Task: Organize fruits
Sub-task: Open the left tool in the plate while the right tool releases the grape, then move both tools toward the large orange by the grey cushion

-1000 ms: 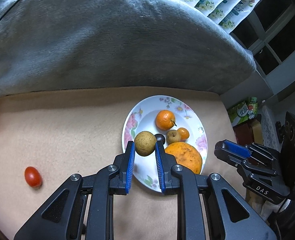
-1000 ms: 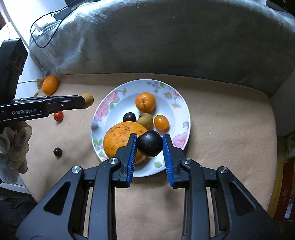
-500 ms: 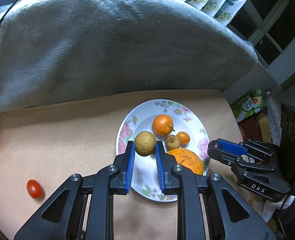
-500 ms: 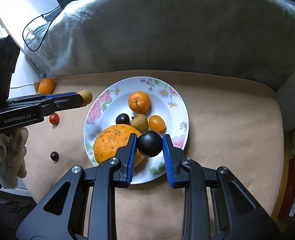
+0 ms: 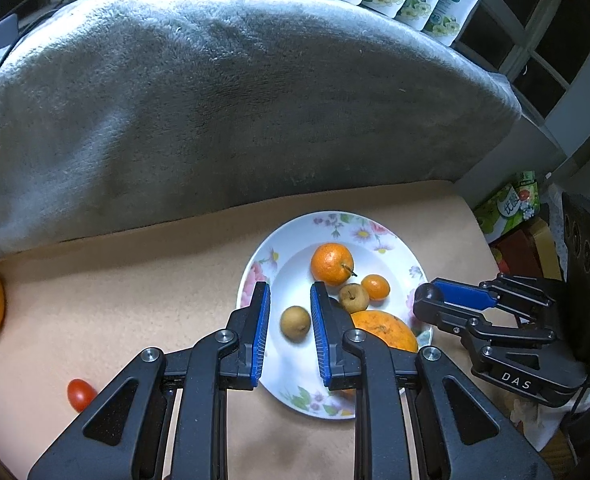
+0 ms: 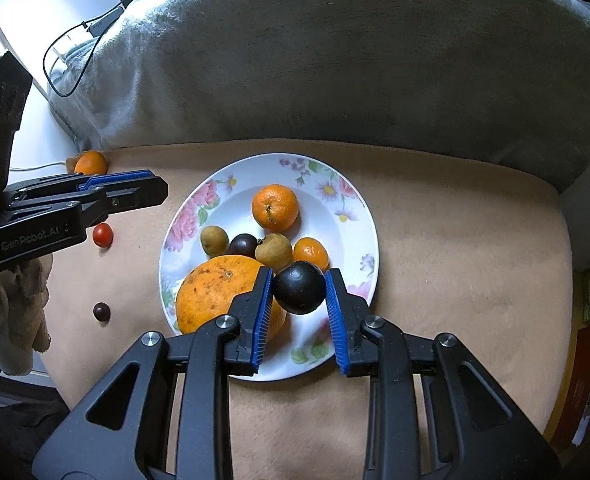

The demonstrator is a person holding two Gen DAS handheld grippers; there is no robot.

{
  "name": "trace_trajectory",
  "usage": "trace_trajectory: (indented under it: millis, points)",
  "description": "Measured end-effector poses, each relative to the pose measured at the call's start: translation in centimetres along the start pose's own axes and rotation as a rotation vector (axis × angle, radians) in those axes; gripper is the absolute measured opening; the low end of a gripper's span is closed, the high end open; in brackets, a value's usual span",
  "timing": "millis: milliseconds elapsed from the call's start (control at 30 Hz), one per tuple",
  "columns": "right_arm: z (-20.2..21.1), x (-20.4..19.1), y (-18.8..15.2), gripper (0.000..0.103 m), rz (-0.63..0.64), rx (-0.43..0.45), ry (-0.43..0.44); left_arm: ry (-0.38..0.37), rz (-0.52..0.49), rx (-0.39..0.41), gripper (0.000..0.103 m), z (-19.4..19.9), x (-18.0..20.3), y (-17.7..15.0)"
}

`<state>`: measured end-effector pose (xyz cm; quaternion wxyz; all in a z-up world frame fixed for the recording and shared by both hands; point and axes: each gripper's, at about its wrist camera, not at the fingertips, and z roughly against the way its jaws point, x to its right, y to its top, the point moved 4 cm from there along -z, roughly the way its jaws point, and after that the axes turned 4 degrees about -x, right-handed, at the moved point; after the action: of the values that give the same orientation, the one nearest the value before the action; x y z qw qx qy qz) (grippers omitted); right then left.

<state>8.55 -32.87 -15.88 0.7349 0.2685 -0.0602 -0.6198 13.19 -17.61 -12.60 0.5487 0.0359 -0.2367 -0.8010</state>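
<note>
Left fingers [image 5: 290, 288]: mine, set narrow and empty, poised over the flowered plate [image 5: 335, 220]. A small brown fruit [image 5: 295, 320] lies on the plate below the gap, clear of both pads. Right fingers [image 6: 300, 276]: clamped on a dark round fruit [image 6: 300, 287], held above the plate's near side beside the large orange [image 6: 223, 292]. A cherry tomato [image 5: 81, 394] lies on the tan cushion [image 5: 135, 300], off the plate.

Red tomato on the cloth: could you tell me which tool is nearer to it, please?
Left. The left tool is close beside the tomato; the right tool is farther, over the plate.
</note>
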Motion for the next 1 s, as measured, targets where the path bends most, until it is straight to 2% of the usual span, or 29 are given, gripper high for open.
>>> trace_trajectory:
  millis: [200, 233, 267, 333, 400, 467, 567, 633, 733, 833, 1000]
  points:
    - [-0.2, -0.1, -0.1, 0.03, 0.005, -0.003, 0.006, 0.013, -0.004, 0.005, 0.024, 0.0, 0.1, -0.1]
    - [-0.2, -0.2, -0.1, 0.038, 0.009, -0.002, 0.007, 0.016, -0.003, 0.007, 0.024, 0.0, 0.0, -0.2]
    - [-0.2, -0.2, 0.0, 0.054, 0.012, 0.001, 0.006, 0.019, -0.002, 0.009, 0.024, 0.1, -0.1, -0.2]
    - [0.0, -0.3, 0.1, 0.064, 0.021, 0.022, 0.004, 0.022, 0.001, 0.012, 0.03, 0.1, -0.1, -0.2]
    - [0.1, -0.4, 0.1, 0.064, 0.029, 0.023, 0.005, 0.027, 0.005, 0.017, 0.04, 0.2, -0.2, -0.2]
    - [0.1, -0.4, 0.1, 0.064, 0.038, 0.019, -0.003, 0.03, 0.006, 0.022, 0.045, 0.3, -0.2, -0.3]
    - [0.0, -0.4, 0.1, 0.064, 0.047, 0.013, -0.011, 0.042, 0.005, 0.035, 0.061, 0.7, -0.2, -0.3]
    - [0.0, -0.4, 0.0, 0.064, 0.047, 0.008, -0.014, 0.046, 0.001, 0.044, 0.062, 0.9, -0.2, -0.3]
    - [0.0, -0.2, -0.1, 0.065, 0.045, 0.004, -0.021, 0.059, 0.003, 0.058, 0.071, 1.1, -0.2, -0.2]
    - [0.4, -0.1, -0.3, 0.075, 0.041, 0.018, -0.025, 0.063, 0.015, 0.059, 0.072, 1.2, -0.3, -0.3]
    - [1.0, 0.0, -0.2, 0.075, 0.036, 0.038, -0.027, 0.069, 0.03, 0.07, 0.077, 1.9, -0.6, -0.8]
